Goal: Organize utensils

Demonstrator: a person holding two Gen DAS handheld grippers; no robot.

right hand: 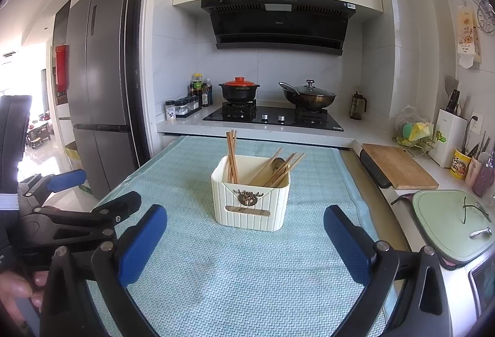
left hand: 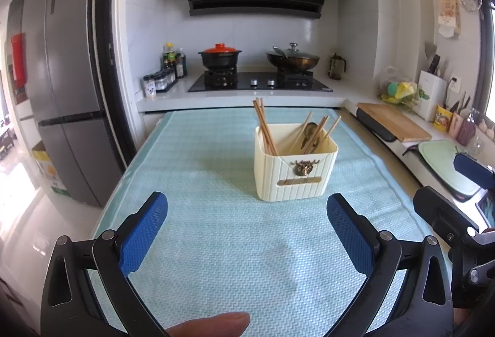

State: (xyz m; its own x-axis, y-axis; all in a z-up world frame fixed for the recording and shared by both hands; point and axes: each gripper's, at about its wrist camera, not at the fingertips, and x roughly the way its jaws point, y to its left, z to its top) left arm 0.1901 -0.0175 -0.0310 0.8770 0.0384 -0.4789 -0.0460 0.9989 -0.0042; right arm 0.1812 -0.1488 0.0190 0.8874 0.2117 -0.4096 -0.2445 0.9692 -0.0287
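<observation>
A cream ribbed utensil box point(left hand: 294, 173) stands on the light blue mat point(left hand: 216, 244). It holds several wooden chopsticks point(left hand: 264, 126) upright on its left side, and more chopsticks with a spoon point(left hand: 312, 133) leaning on its right side. My left gripper point(left hand: 247, 232) is open and empty, well in front of the box. In the right wrist view the box point(right hand: 252, 198), its chopsticks point(right hand: 232, 156) and the mat point(right hand: 247, 275) show too. My right gripper point(right hand: 246, 241) is open and empty, just in front of the box. The left gripper shows at its left edge point(right hand: 77, 207).
Behind the mat is a gas hob point(left hand: 260, 82) with a red-lidded pot point(left hand: 220, 55) and a wok point(left hand: 292, 57). A fridge point(left hand: 68, 89) stands left. A wooden cutting board point(left hand: 393, 120) and a green board point(right hand: 448, 222) lie on the right counter.
</observation>
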